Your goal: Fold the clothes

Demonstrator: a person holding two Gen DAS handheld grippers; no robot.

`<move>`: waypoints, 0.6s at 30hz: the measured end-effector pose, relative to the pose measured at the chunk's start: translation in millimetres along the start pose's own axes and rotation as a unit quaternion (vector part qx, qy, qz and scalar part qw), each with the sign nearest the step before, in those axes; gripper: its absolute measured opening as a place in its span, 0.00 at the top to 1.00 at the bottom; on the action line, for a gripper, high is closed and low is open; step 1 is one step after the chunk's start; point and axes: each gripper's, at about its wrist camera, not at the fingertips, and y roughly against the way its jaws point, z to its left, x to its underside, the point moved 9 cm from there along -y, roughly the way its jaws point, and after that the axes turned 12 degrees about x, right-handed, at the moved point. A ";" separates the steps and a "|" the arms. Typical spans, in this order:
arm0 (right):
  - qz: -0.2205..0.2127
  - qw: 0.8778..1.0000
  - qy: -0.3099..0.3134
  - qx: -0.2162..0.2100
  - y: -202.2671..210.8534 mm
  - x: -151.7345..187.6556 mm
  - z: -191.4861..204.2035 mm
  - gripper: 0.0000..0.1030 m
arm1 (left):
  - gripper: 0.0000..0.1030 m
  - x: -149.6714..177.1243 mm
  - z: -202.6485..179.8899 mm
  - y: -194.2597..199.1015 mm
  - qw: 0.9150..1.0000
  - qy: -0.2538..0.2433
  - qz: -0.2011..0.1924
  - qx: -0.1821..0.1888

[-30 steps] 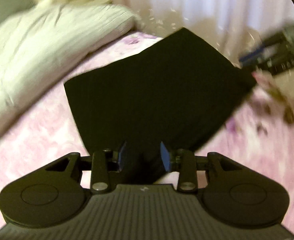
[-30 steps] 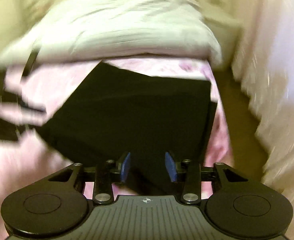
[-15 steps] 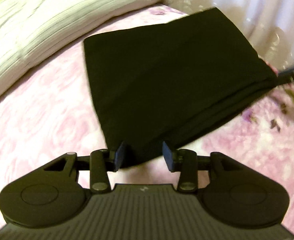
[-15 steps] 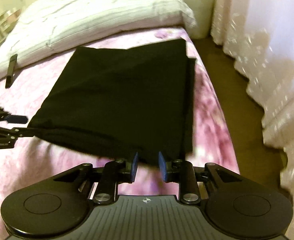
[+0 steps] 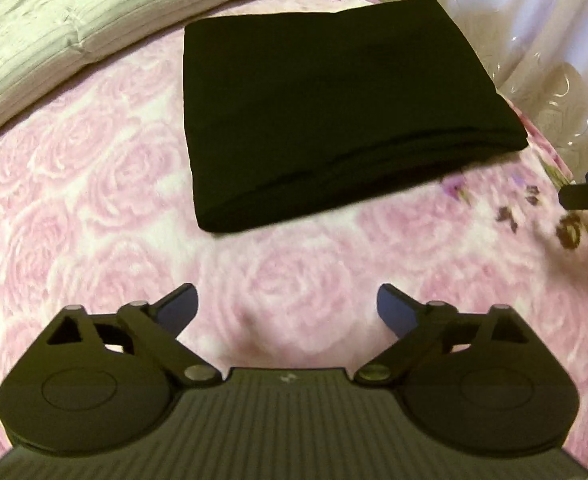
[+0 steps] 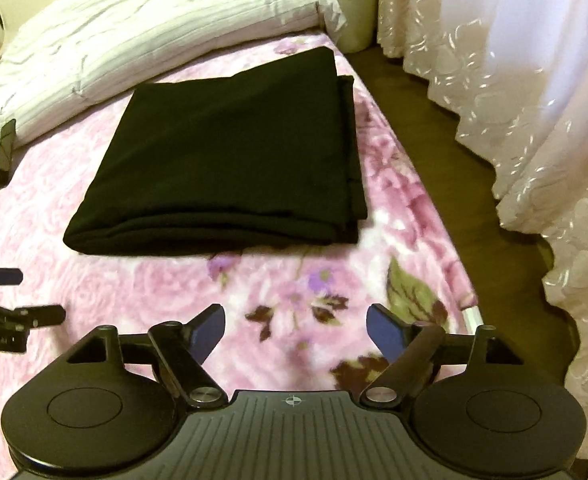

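A black garment point(image 5: 334, 108) lies folded into a flat rectangle on the pink rose-patterned bedspread point(image 5: 93, 184); in the right wrist view the same garment point(image 6: 233, 160) shows several stacked layers at its near edge. My left gripper point(image 5: 287, 308) hovers over bare bedspread a short way in front of the garment's near edge, its jaws opening wide with nothing between them. My right gripper point(image 6: 296, 328) stands likewise apart from the cloth, jaws opening, nothing between them. The left gripper's tip point(image 6: 17, 316) shows at that view's left edge.
A pale striped duvet point(image 6: 153, 20) is bunched along the far side of the bed. The bed's right edge point(image 6: 454, 272) drops to a brown floor point(image 6: 474, 152), with a lace curtain point(image 6: 514, 60) beyond. A dark flat object point(image 6: 6, 146) lies beside the duvet.
Both grippers let go of the garment's near edge and drew back from it, jaws spreading wide. The folded garment now lies still on the bed.
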 end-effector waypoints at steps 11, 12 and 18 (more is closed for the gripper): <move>-0.004 1.000 0.017 0.007 32.4 8.2 17.6 0.10 | 0.01 2.2 -5.4 33.5 0.999 0.021 -0.048 0.002; -0.004 1.000 0.017 0.008 35.3 9.4 18.9 0.10 | 0.01 1.6 -7.0 37.2 0.998 0.025 -0.051 0.007; -0.006 1.000 0.016 0.007 56.7 13.8 23.9 0.09 | 0.02 -1.8 -19.8 59.8 0.998 0.031 -0.059 0.016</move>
